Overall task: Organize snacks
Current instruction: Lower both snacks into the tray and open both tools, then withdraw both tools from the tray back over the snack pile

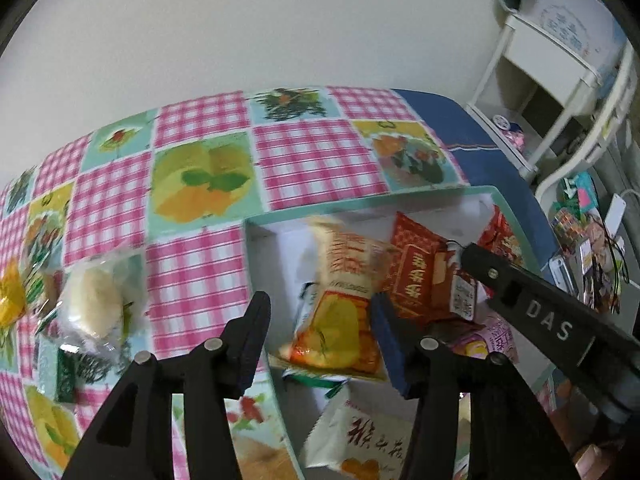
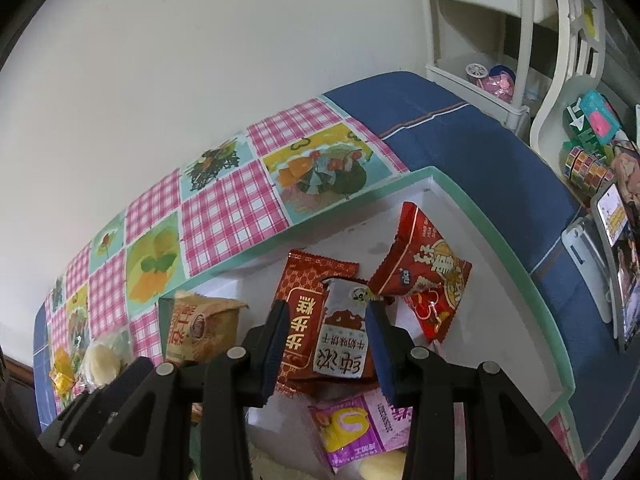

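From the left wrist, the left gripper (image 1: 320, 332) hangs over the near-left part of the mint-rimmed box (image 1: 256, 248), its jaws parted; an orange-and-cream snack packet (image 1: 340, 300) lies between them, blurred, and no pad can be seen pressing on it. Only this view shows the tablecloth (image 1: 208, 272) left of the box in full, with a clear-wrapped pale round cake (image 1: 94, 304) and a yellow wrapper (image 1: 10, 298) lying there, and a white packet with red lettering (image 1: 360, 436) at the box's near end. The right gripper (image 1: 472, 256) reaches in from the right above a red packet (image 1: 416, 272). From the right wrist, the right gripper (image 2: 328, 340) is closed on a brown-and-white biscuit packet (image 2: 344, 336), pads against both its edges, over the red packet (image 2: 304, 304). This view alone shows a red cartoon-printed bag (image 2: 424, 272) leaning against the far corner, a pink roll-cake packet (image 2: 360, 424) below the jaws, and a phone on a stand (image 2: 612, 240) beyond the box on the blue cloth (image 2: 460, 140).
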`<state>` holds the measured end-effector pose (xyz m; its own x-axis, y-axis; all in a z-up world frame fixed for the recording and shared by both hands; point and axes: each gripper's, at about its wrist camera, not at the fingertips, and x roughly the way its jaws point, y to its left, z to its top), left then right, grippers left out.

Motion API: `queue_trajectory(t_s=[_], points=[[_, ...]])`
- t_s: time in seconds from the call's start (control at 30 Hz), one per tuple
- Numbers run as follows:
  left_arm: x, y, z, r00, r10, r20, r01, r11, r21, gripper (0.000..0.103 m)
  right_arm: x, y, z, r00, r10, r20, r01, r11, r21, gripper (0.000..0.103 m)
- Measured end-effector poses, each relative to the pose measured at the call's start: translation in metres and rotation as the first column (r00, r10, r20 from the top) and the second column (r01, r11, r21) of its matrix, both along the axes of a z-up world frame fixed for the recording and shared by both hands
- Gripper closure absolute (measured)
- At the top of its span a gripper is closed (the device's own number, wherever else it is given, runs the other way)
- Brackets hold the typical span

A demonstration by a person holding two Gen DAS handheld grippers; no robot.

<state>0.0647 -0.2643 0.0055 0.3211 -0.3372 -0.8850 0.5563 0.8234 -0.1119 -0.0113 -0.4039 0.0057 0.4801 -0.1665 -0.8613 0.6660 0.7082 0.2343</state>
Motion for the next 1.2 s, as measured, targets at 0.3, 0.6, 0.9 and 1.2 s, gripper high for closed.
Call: queue_trajectory(t_s=[0.3, 0.6, 0.9, 1.2], points=[[0.022, 0.038, 0.001, 0.989, 0.139, -0.054, -0.140, 0.990, -0.014, 0.036, 0.002, 0.007, -0.002, 0.999, 0.024, -0.032, -0.023, 1.000, 0.007, 0.040], [0.035, 0.064, -0.006, 0.963, 0.264, -0.062, -0.263, 0.965, 0.019, 0.021, 0.006, 0.028, -0.005, 0.995, 0.082, -0.057, -0.083, 0.996, -0.026, 0.012], [0.032, 0.078, -0.007, 0.944, 0.330, -0.015, -0.328, 0.941, 0.082, 0.005, 0.006, 0.053, -0.002, 0.989, 0.128, -0.075, -0.134, 0.988, -0.075, 0.000], [0.015, 0.110, -0.009, 0.925, 0.379, -0.019, -0.375, 0.921, 0.102, 0.003, -0.002, 0.077, -0.005, 0.983, 0.166, -0.083, -0.173, 0.981, -0.084, 0.000]])
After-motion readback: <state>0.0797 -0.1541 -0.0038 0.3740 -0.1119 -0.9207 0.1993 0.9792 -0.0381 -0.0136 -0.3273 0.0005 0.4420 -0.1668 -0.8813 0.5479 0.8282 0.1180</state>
